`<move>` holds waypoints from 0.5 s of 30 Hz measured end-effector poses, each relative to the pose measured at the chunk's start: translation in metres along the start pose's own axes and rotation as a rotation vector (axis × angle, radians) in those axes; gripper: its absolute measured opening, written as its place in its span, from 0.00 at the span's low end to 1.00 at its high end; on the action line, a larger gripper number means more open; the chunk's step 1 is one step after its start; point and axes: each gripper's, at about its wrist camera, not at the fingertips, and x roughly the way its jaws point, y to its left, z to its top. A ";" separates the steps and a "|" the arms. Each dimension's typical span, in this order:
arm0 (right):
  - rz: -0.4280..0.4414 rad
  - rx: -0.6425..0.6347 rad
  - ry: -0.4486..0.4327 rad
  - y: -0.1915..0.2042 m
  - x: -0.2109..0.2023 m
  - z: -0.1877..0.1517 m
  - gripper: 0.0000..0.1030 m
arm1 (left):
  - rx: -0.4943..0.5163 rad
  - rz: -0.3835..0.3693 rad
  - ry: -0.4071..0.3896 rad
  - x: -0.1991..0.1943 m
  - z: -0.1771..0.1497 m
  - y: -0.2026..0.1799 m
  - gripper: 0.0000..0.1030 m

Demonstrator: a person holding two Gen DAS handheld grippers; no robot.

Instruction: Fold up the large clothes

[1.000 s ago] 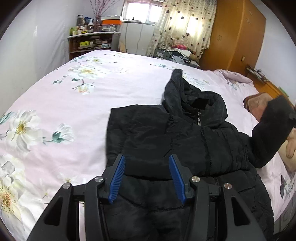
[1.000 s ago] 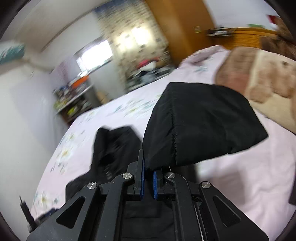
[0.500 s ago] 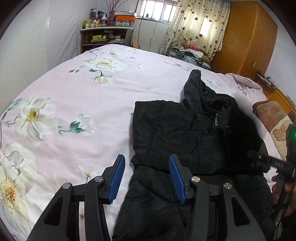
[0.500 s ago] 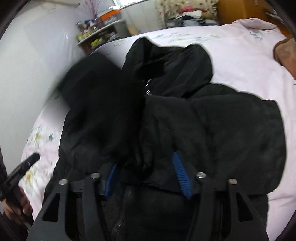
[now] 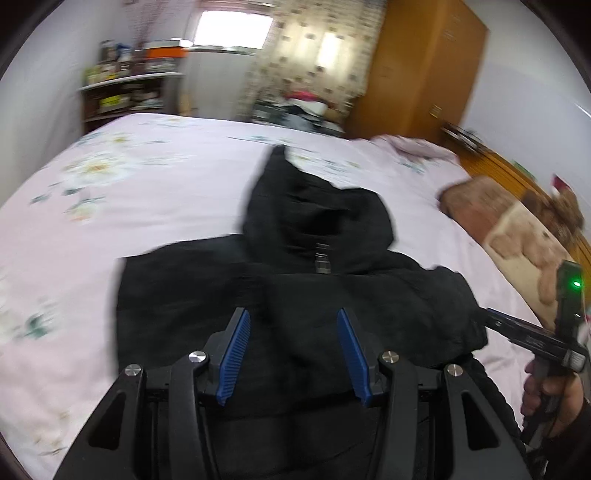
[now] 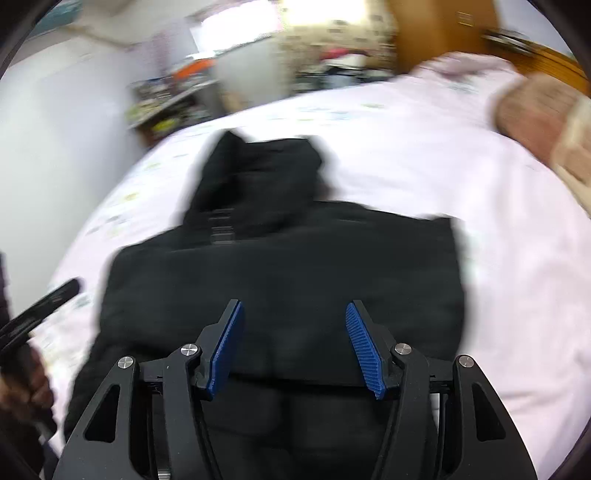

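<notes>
One big black jacket [image 5: 295, 295] lies flat mid-bed [image 5: 166, 192], hood [image 5: 314, 214] pointing away, both sleeves w/ folds already across the chest. Puffy fill could spring those folds back open. Left tongs [image 5: 291, 354] & right tongs [image 6: 295, 343] hover over its lower body, both roughly half-spread, gripping nothing; a shallow pinch may slip.

Daylight pours from the window [image 5: 232, 27] behind the curtain [image 5: 325, 48], blown out white in my right view. Both views smear with motion blur, the right worse. The black jacket [image 5: 295, 295] swallows detail. Fisheye bends the bed [image 5: 166, 184], and dark vignette rims every corner.
</notes>
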 end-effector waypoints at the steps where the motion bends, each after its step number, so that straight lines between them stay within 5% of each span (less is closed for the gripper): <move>1: -0.034 0.025 0.000 -0.014 0.003 -0.001 0.48 | 0.019 -0.007 0.009 0.011 -0.001 -0.008 0.49; 5: -0.096 0.078 0.043 -0.046 0.026 -0.006 0.37 | 0.045 0.076 0.121 0.071 -0.015 -0.014 0.23; 15: -0.128 0.026 0.124 -0.042 0.075 -0.020 0.33 | 0.059 0.155 0.168 0.103 -0.027 -0.004 0.21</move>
